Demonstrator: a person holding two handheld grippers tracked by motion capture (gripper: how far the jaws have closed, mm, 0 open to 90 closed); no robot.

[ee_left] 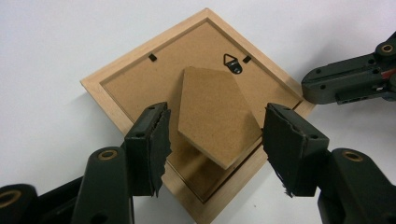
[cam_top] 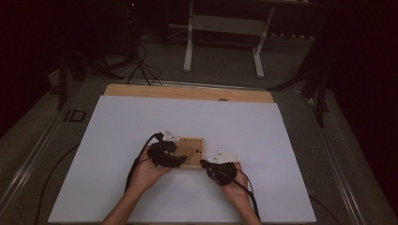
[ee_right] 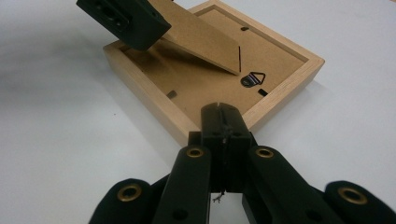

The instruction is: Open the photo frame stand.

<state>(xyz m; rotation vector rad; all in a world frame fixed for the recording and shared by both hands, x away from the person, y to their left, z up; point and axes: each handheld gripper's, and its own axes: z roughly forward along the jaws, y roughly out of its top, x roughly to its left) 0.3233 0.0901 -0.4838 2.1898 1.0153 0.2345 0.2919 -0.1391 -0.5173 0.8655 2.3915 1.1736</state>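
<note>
A light wooden picture frame [cam_top: 193, 151] lies face down on the white sheet, its brown backing board [ee_left: 135, 81] up. A brown stand flap [ee_left: 212, 114] is hinged near the black hanger ring [ee_right: 252, 79] and tilts upward at its free end. My left gripper [ee_left: 217, 147] is open, its fingers [ee_left: 149, 140] on either side of the flap and clear of it. My right gripper [ee_right: 223, 114] is shut on nothing, its tip at the frame's [ee_right: 149, 100] near rim. In the high view the left gripper [cam_top: 174, 158] is over the frame and the right gripper [cam_top: 205, 165] is at its lower right corner.
The white sheet [cam_top: 122, 126] covers a wooden tabletop [cam_top: 141, 90] and runs wide on all sides of the frame. Cables [cam_top: 136, 164] trail from both grippers toward the person. White desk legs [cam_top: 188, 47] stand on the floor beyond the table.
</note>
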